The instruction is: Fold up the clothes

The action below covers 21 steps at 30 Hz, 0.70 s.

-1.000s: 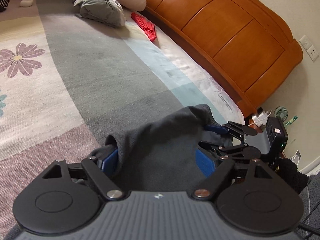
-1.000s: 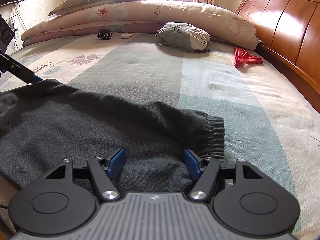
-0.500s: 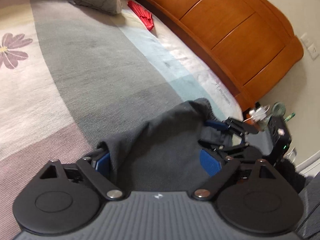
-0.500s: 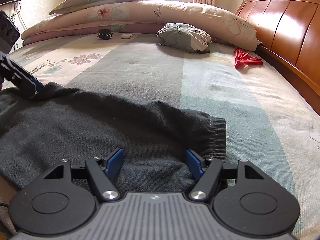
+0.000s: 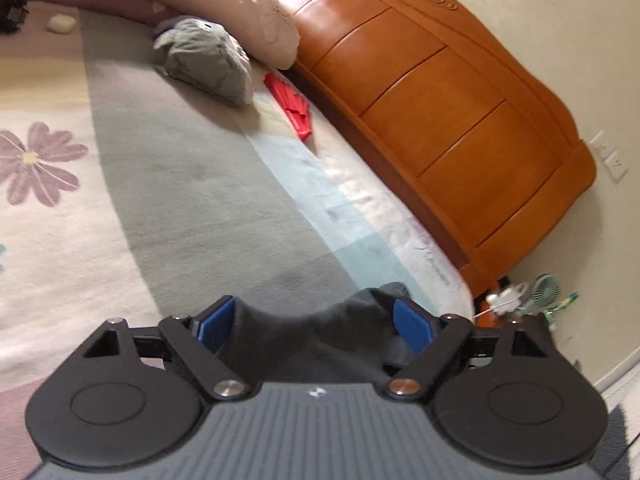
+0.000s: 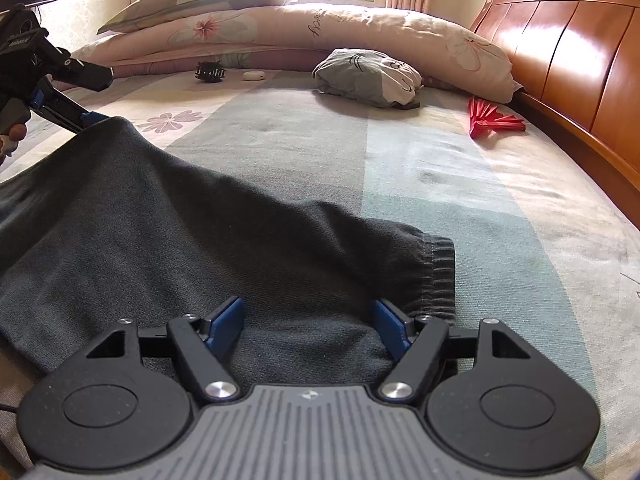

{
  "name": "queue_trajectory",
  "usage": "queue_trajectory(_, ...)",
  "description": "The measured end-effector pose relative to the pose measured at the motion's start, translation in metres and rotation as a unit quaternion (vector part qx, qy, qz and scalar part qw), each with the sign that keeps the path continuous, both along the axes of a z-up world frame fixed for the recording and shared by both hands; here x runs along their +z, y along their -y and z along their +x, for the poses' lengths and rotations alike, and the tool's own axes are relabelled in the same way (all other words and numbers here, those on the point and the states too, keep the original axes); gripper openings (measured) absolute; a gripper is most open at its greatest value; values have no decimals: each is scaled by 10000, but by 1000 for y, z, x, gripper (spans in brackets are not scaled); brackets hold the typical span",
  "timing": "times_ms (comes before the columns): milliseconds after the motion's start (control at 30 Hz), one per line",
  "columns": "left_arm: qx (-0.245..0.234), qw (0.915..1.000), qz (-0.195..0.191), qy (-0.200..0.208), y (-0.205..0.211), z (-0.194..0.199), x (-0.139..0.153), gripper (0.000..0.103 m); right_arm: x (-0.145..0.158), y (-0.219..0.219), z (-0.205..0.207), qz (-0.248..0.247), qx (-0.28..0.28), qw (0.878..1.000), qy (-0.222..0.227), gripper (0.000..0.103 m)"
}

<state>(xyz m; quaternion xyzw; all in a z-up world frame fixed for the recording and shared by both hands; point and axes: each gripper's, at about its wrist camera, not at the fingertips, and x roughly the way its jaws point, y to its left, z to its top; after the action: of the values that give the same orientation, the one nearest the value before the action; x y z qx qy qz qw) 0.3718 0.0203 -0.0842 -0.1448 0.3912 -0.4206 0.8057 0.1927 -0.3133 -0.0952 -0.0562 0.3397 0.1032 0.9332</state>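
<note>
Dark grey sweatpants (image 6: 200, 240) lie spread on the striped bedsheet (image 6: 420, 160), their elastic hem (image 6: 436, 268) on the right. My right gripper (image 6: 308, 320) rests low over the pants near that hem. Its jaws are opening and the flat cloth lies between the blue pads (image 6: 226, 320), unpressed. At the far left edge my left gripper (image 6: 102, 96) has lifted the pants' edge. In the left wrist view the left gripper (image 5: 314, 320) stands wide, its jaws closing, and the cloth (image 5: 320, 340) sags loosely between both pads (image 5: 412, 330).
A grey bundle of cloth (image 6: 368, 76) and a red folding fan (image 6: 492, 122) lie near the rolled duvet and pillows (image 6: 320, 28). A wooden headboard (image 5: 440, 120) borders the bed on the right. Small items and a little fan (image 5: 546, 286) stand on the floor past the bed's corner.
The left gripper has risen and tipped up, carrying the pants' edge higher. The right gripper has dropped out of the left wrist view. The right jaws stand slightly wider.
</note>
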Motion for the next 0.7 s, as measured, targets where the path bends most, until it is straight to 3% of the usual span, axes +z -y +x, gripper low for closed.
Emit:
queue_trajectory(33,187,9997,113,122,-6,-1,3,86,0,0,0,-11,0,10000,2,77)
queue_trajectory(100,335,9994,-85,8,-18,-2,4,86,0,-1,0,-18,-1,10000,2,77)
queue_trajectory(167,214,9995,-245,-24,-17,-9,6,87,0,-1,0,-8,-4,10000,-3,77)
queue_trajectory(300,-190,9996,-17,-187,6,-25,-14,88,1,-1,1,-10,4,10000,-24,78)
queue_trajectory(400,238,9981,363,-445,7,-28,-38,88,3,-1,1,-2,14,10000,-51,78)
queue_trajectory(433,425,9970,413,-490,1,-30,-44,83,3,0,1,12,22,10000,-64,78)
queue_trajectory(500,584,9961,422,-503,-6,-38,-41,84,6,3,-2,48,70,9999,-111,78)
queue_trajectory(633,403,9956,842,25,2,-65,-14,86,21,13,-9,189,23,9997,-162,81)
queue_trajectory(700,327,9935,1043,327,11,-80,-4,87,29,19,-10,535,9,9984,-166,83)
